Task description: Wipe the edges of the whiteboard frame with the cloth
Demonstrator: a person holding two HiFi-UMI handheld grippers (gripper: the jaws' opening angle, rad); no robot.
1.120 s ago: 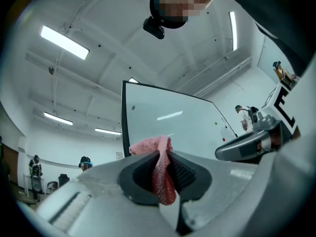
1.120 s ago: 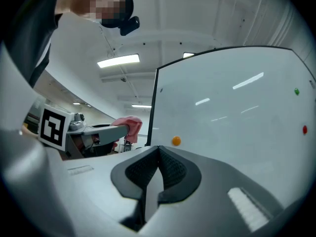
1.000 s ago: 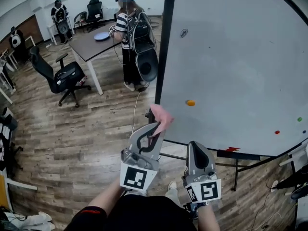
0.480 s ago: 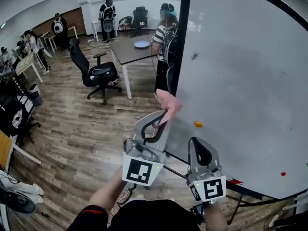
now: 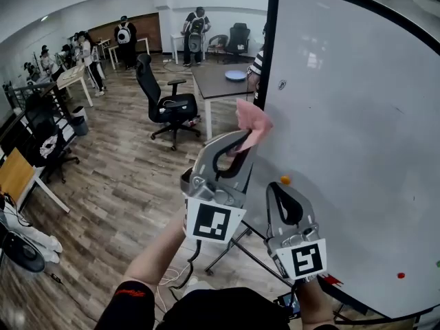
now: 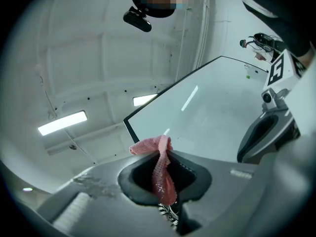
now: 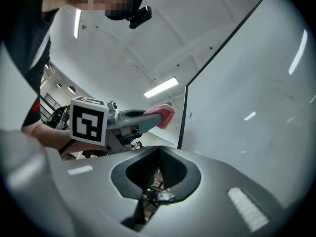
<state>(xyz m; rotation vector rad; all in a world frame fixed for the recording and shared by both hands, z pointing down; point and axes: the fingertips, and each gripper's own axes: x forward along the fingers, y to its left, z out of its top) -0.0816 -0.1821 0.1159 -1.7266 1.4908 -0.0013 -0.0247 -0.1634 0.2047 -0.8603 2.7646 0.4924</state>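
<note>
Firmly, left tool (image 5: 242, 141) pinches crumpled pink mesh cloth (image 5: 252, 119).

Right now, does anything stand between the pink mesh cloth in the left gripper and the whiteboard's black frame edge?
Nothing visible does. The pink mesh cloth, pinched in the left gripper, sits close beside the whiteboard's black frame edge. The right gripper, shut and empty, is lower down.
</note>
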